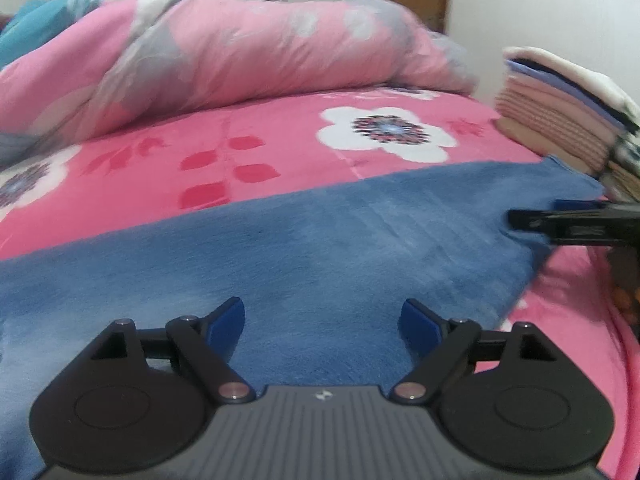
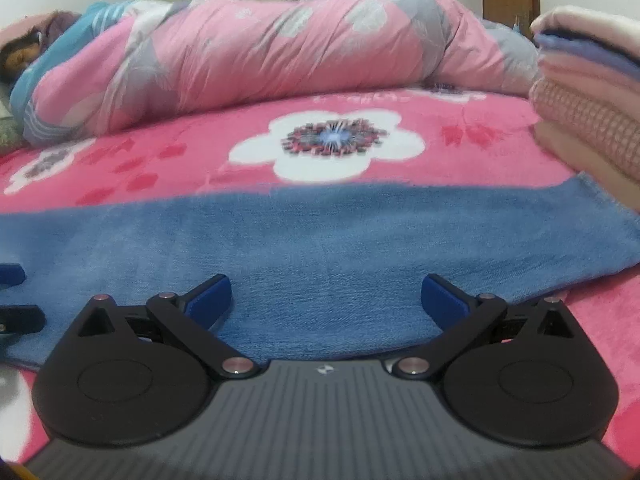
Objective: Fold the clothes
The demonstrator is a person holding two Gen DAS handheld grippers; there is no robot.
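Blue fleece cloth (image 1: 320, 240) lying flat on pink floral bedspread (image 1: 240, 152), beside folded stack (image 1: 560, 120). Left gripper (image 1: 322, 322) and right gripper (image 2: 326, 300) over it, jaws wide, empty.

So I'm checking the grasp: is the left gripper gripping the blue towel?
Apart: the left wrist view shows the left gripper open, with bare blue towel between its pads.
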